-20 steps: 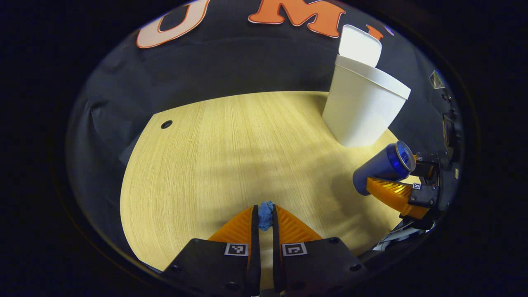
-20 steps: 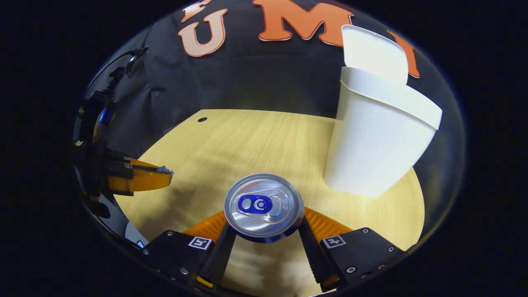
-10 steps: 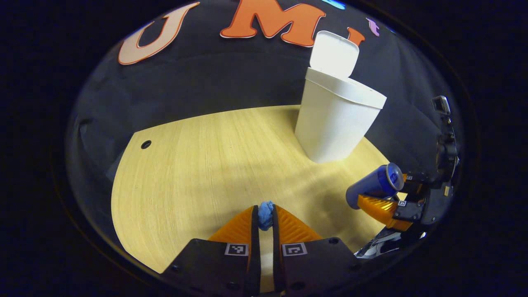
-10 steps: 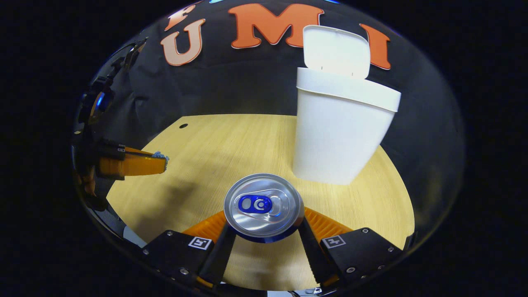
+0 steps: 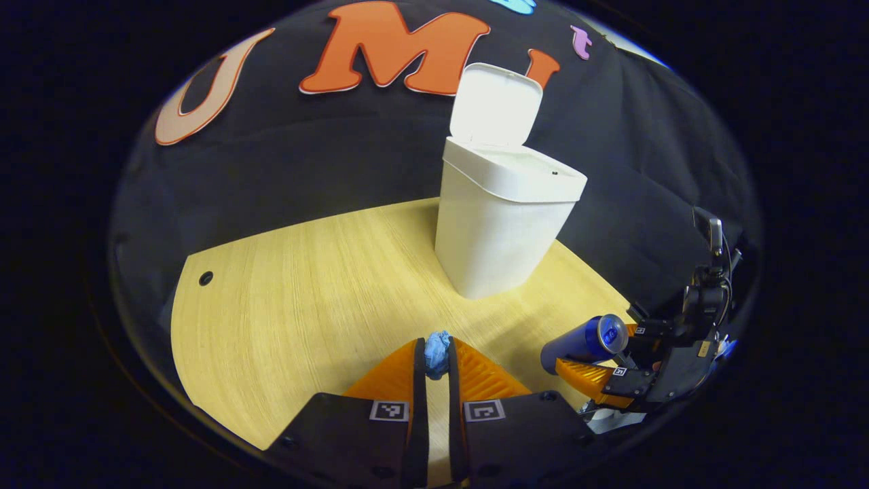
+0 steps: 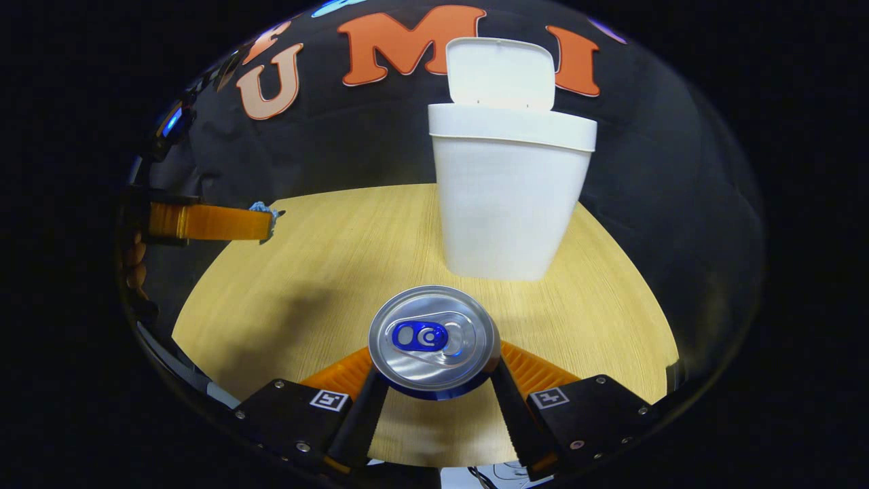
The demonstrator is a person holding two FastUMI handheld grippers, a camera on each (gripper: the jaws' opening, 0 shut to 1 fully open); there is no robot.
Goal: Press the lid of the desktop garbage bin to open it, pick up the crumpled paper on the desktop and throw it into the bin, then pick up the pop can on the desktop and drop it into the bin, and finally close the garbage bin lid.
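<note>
Both tongs grip: paper (image 5: 436,353), can (image 6: 434,341)

Bare tabletop (image 5: 305,285) is lying open ahead of the left gripper (image 5: 436,353) up to the white bin (image 5: 499,224), whose raised lid (image 5: 495,105) is seemingly leaving the mouth unobstructed, while the right gripper (image 5: 597,370) is crowding its right side.

You see a matt white plastic bin (image 6: 509,197), smooth-walled, on a pale wood-grain table (image 6: 326,272). The can (image 6: 434,350) has a glossy brushed-metal top. The blue paper (image 5: 437,353) looks crumpled and rough.
</note>
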